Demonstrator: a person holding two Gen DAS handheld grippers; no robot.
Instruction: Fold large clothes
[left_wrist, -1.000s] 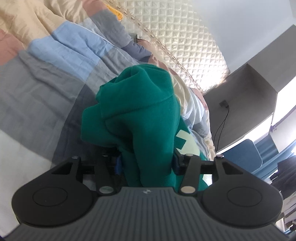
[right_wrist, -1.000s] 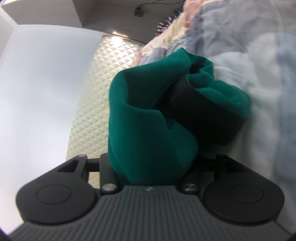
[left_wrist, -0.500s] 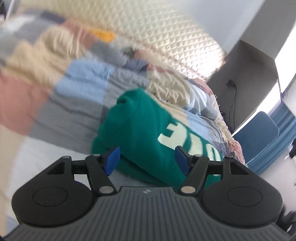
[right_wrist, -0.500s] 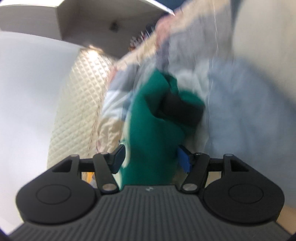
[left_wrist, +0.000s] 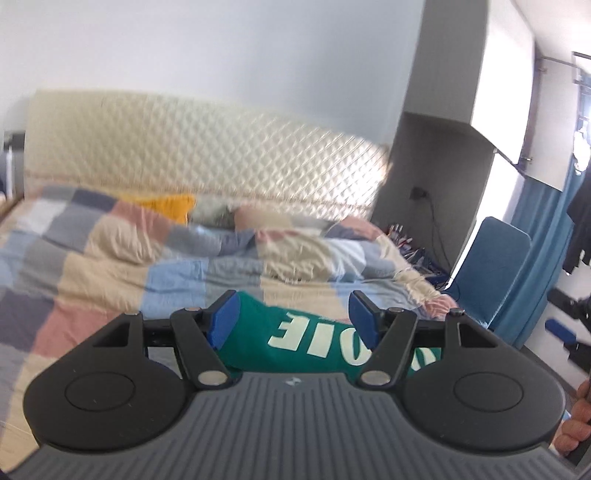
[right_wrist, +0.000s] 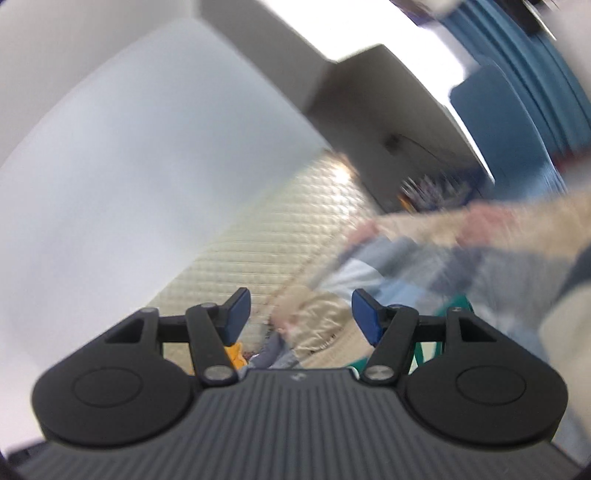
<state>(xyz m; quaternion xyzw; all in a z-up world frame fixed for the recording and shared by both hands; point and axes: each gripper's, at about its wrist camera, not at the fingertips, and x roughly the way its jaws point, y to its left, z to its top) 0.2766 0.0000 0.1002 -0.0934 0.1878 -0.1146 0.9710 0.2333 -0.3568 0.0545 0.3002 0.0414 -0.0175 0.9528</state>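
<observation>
Left tool: I had my left tool (left_wrist: 294, 317) spread wide with nothing between its blue pads (left_wrist: 224, 318); it hung level above the bed, looking toward the headboard.
Right tool: my right tool (right_wrist: 300, 317) was also wide apart and held nothing; its view was tilted and blurred, aimed mostly at the wall (right_wrist: 147, 177).
Sweater: the green sweater (left_wrist: 295, 343) lay folded on the quilt (left_wrist: 110, 266), just below and beyond my left tool, its pale lettering (left_wrist: 306, 338) facing up and reading upside down to me. Neither pad touched it as far as I could see. In the right view I caught only a green sliver (right_wrist: 456, 301) behind the right finger, low at the edge of the quilt (right_wrist: 480, 273).
Bed: a patchwork quilt in blue, grey, pink and cream covered it, rumpled toward the far side; a yellow cloth (left_wrist: 166, 206) sat near the headboard.
Headboard: cream, diamond-quilted padding (left_wrist: 207, 155) ran across the back, against the pale wall.
Room: a grey cabinet (left_wrist: 443, 147) stood right of the bed, with a blue chair (left_wrist: 495, 266) and blue curtain (left_wrist: 543, 240) beyond it.
Hand: at the lower right edge of the left view I saw my fingers (left_wrist: 578, 424), partly cut off.
</observation>
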